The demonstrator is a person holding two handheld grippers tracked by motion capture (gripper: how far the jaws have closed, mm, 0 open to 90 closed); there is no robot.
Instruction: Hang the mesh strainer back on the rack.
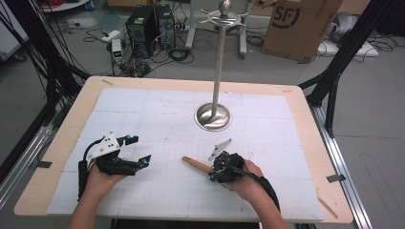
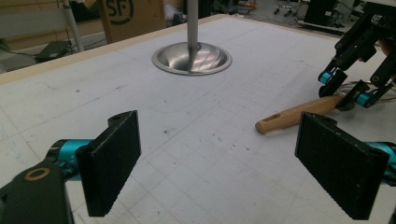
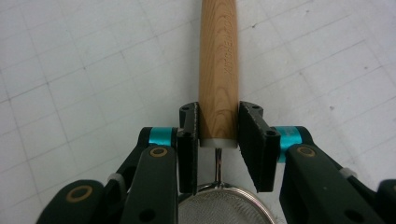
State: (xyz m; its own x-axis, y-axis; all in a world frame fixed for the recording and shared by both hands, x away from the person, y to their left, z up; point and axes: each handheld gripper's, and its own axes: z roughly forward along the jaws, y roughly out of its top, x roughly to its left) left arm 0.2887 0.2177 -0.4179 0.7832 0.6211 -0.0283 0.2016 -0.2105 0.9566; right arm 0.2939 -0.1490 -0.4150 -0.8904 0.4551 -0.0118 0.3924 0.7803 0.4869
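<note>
A strainer lies on the white mat with its wooden handle [image 1: 197, 164] pointing left. In the right gripper view the handle [image 3: 218, 60] runs up and away, and the round mesh bowl [image 3: 224, 210] sits at the bottom edge. My right gripper [image 3: 218, 135] is shut on the handle just ahead of its metal collar, one pad against each side. From above, the right gripper [image 1: 213, 171] rests low at the mat's front centre. My left gripper [image 1: 138, 150] stands open at the front left with nothing between its pads [image 2: 114, 163]; from there the handle [image 2: 294, 114] and the right gripper [image 2: 348, 91] lie to its right.
A metal stand with a round dished base [image 1: 213, 117] and hooks at its top [image 1: 223, 19] rises at the mat's middle back. The white gridded mat [image 1: 143, 109] covers a wooden table [image 1: 76, 109]. Beyond the table, on the floor, are a cardboard box [image 1: 298, 24], computers and cables.
</note>
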